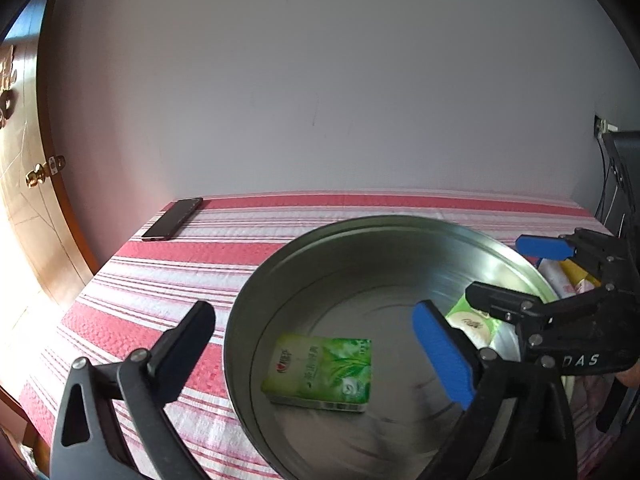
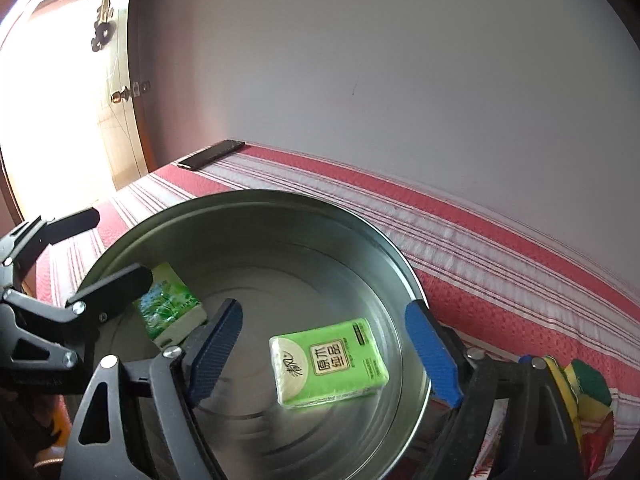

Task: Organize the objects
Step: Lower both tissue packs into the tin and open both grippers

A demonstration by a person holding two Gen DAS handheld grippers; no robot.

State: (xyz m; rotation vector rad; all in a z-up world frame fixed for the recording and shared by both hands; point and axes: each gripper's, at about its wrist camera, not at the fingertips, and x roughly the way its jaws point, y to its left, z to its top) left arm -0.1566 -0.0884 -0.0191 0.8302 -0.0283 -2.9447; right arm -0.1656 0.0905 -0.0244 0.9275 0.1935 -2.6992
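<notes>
Two green tissue packs (image 2: 330,361) (image 1: 320,372) inside one metal basin (image 2: 360,232), one phone (image 1: 173,219) on striped cloth, both grippers' (image 1: 316,356) (image 2: 324,350) jaws spread, pinching nothing

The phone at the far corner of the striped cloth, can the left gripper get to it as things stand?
Probably yes. The left gripper is open and holds nothing, and the phone lies flat on bare striped cloth, left of the metal basin, with nothing between them. It would have to travel forward and leftward.
</notes>
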